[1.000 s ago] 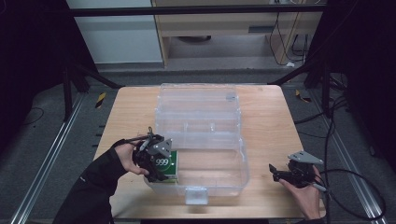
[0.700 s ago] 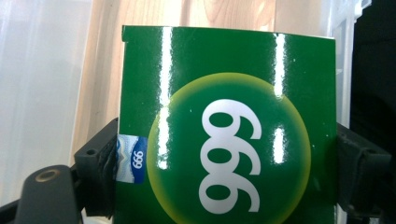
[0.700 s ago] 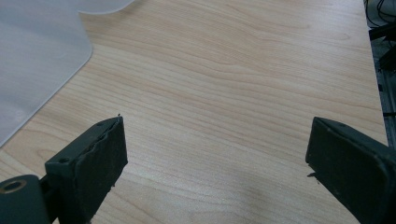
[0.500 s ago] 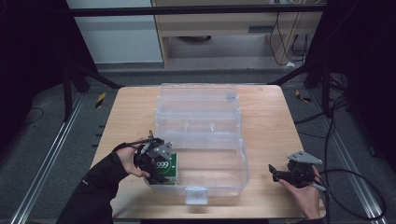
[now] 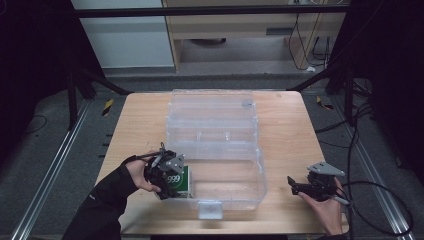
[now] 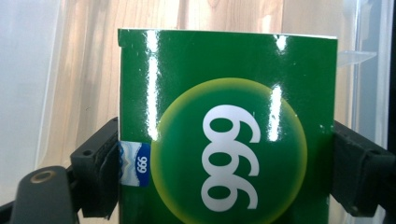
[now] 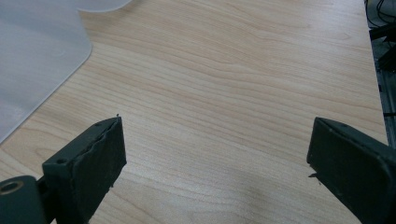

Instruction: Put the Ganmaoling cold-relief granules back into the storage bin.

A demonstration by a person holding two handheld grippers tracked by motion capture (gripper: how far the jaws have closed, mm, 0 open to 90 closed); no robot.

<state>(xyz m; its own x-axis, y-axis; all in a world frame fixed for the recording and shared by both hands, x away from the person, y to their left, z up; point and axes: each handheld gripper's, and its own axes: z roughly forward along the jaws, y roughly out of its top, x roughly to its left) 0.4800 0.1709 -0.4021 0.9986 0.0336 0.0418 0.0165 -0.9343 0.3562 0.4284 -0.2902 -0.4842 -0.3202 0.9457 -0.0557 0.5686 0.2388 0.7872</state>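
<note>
One green box point(image 6: 224, 140) gripped by left claw point(image 5: 167, 175), one clear bin point(image 5: 215, 145), right claw point(image 5: 300, 189) agape

The green box point(image 6: 227, 130) reads "999" in white on its yellow-ringed circle — a small blue label point(image 6: 135, 163) repeats it.

A glossy green box point(image 6: 227, 130) marked "999" stands at the near-left corner of the clear plastic case point(image 5: 220, 150).

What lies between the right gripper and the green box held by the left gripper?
In the high view, the clear plastic container lies between the right gripper and the green box, with bare wooden table beside that gripper.
</note>
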